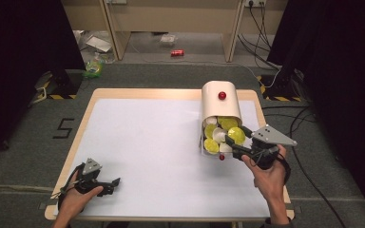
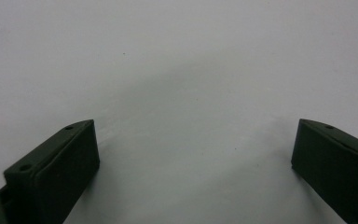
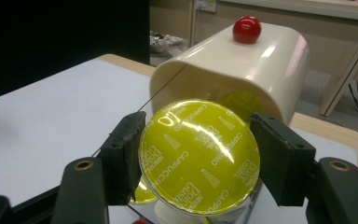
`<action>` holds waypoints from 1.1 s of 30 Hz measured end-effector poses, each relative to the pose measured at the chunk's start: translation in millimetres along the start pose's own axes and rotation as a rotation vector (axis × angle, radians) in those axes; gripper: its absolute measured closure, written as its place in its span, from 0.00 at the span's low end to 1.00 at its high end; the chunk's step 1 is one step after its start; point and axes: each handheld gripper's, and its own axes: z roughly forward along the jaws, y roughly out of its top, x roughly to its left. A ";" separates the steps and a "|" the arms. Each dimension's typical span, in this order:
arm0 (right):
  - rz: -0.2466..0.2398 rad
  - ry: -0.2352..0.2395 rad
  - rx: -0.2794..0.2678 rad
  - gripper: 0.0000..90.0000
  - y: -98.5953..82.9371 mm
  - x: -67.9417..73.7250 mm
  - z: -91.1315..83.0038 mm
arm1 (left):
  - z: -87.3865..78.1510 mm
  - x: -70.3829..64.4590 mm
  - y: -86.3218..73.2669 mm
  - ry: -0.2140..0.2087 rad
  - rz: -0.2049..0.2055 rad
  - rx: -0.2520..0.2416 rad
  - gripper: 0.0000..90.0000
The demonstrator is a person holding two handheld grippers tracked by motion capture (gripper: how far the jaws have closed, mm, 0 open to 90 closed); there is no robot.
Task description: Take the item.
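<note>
Between the right claw's (image 3: 198,161) closed-in jaws, a clamped yellow capsule (image 3: 199,156), at the cream bin's (image 3: 261,60) mouth.

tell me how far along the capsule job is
Done: the cream lid is rolled back, so the box is open. In hand: the right gripper is clamped on one yellow capsule at the box mouth. Left: several capsules sit inside. The left gripper rests open on the white table.
</note>
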 end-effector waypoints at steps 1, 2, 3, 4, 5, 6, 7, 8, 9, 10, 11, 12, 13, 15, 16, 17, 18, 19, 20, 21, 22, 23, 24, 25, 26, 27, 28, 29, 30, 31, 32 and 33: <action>0.005 -0.003 -0.003 0.43 -0.3 -0.9 -1.8 | 0.0 0.0 0.0 0.000 0.000 0.000 0.00; 0.005 -0.007 -0.004 0.43 -0.4 -2.3 -3.8 | 0.0 0.0 0.0 0.000 0.000 0.000 0.00; 0.005 -0.012 -0.011 0.43 -0.6 -3.6 -5.4 | 0.0 0.0 0.0 0.000 0.000 0.000 0.00; 0.008 -0.016 -0.015 0.43 -0.9 -5.0 -7.1 | 0.0 0.0 0.0 0.000 0.000 0.000 0.00; 0.014 -0.025 -0.018 0.43 -1.5 -7.6 -10.4 | 0.0 0.0 0.0 0.000 0.000 0.000 0.00; 0.014 -0.025 -0.018 0.43 -1.5 -7.6 -10.4 | 0.0 0.0 0.0 0.000 0.000 0.000 0.00; 0.014 -0.027 -0.018 0.43 -1.8 -8.3 -11.4 | 0.0 0.1 0.0 0.000 0.000 0.000 0.00; 0.013 -0.033 -0.018 0.43 -2.3 -9.5 -12.7 | 0.0 0.1 0.0 0.000 0.000 0.000 0.00; 0.019 -0.039 -0.018 0.43 -3.3 -11.4 -14.5 | 0.0 0.0 0.0 0.000 0.000 0.000 0.00; 0.018 -0.042 -0.021 0.43 -3.7 -12.2 -14.9 | 0.0 0.0 0.0 0.000 0.000 0.000 0.00; 0.020 -0.045 -0.018 0.43 -4.2 -13.0 -15.8 | 0.0 0.0 0.0 0.000 0.000 0.000 0.00; 0.017 -0.050 -0.013 0.43 -4.5 -14.0 -17.0 | 0.0 0.0 0.0 0.000 0.000 0.000 0.00; 0.017 -0.050 -0.013 0.43 -4.5 -14.0 -17.0 | 0.0 0.0 0.0 0.000 0.000 0.000 0.00; 0.025 -0.066 -0.016 0.43 -6.5 -18.1 -19.6 | 0.0 0.1 0.0 0.000 0.000 0.000 0.00; 0.024 -0.071 -0.017 0.43 -6.9 -19.4 -20.3 | 0.0 0.1 0.0 -0.001 -0.001 0.000 0.00; 0.026 -0.080 -0.017 0.43 -7.7 -21.3 -21.1 | 0.0 0.1 0.0 -0.001 -0.001 0.000 0.00; 0.029 -0.085 -0.012 0.43 -8.5 -23.4 -22.3 | 0.0 0.1 0.0 0.000 -0.001 0.000 0.00; 0.029 -0.085 -0.012 0.43 -8.5 -23.4 -22.3 | 0.0 0.1 0.0 0.000 -0.001 0.000 0.00; 0.033 -0.091 -0.016 0.43 -9.7 -25.6 -22.5 | 0.0 0.1 0.0 0.000 0.000 0.000 0.00; 0.041 -0.104 -0.012 0.43 -12.4 -29.6 -23.8 | 0.0 0.1 0.0 0.000 0.000 0.000 0.00; 0.041 -0.104 -0.012 0.43 -12.4 -29.6 -23.8 | 0.0 0.1 0.0 0.000 0.000 0.000 0.00; 0.044 -0.115 -0.010 0.43 -14.5 -32.8 -24.7 | 0.0 0.1 0.0 0.000 -0.001 0.000 0.00; 0.046 -0.118 -0.012 0.43 -15.3 -33.8 -24.8 | 0.0 0.0 0.0 0.000 0.000 0.000 0.00; 0.048 -0.124 -0.011 0.43 -16.2 -34.9 -25.3 | 0.0 0.0 0.0 0.000 0.000 0.000 0.00; 0.048 -0.124 -0.011 0.43 -16.2 -34.9 -25.3 | 0.0 0.0 0.0 0.000 -0.001 -0.001 0.00; 0.049 -0.133 -0.011 0.43 -17.6 -37.0 -26.2 | 0.0 0.1 0.0 -0.001 -0.001 -0.001 0.00; 0.050 -0.138 -0.009 0.43 -18.1 -38.1 -26.8 | 0.0 0.1 0.0 -0.001 -0.001 -0.001 0.00; 0.050 -0.138 -0.009 0.43 -18.1 -38.1 -26.8 | 0.0 0.1 0.0 -0.001 -0.001 -0.001 0.00; 0.054 -0.147 -0.016 0.43 -19.9 -40.4 -27.3 | 0.0 0.1 0.0 -0.001 -0.001 -0.001 0.00; 0.058 -0.147 -0.016 0.43 -20.4 -40.8 -27.4 | 0.0 0.1 0.0 -0.001 -0.001 -0.001 0.00; 0.056 -0.149 -0.014 0.43 -20.9 -41.6 -27.8 | 0.0 0.1 -0.1 -0.001 -0.001 -0.001 0.00; 0.058 -0.151 -0.011 0.43 -21.3 -42.3 -28.3 | 0.0 0.1 0.0 -0.001 -0.001 -0.001 0.00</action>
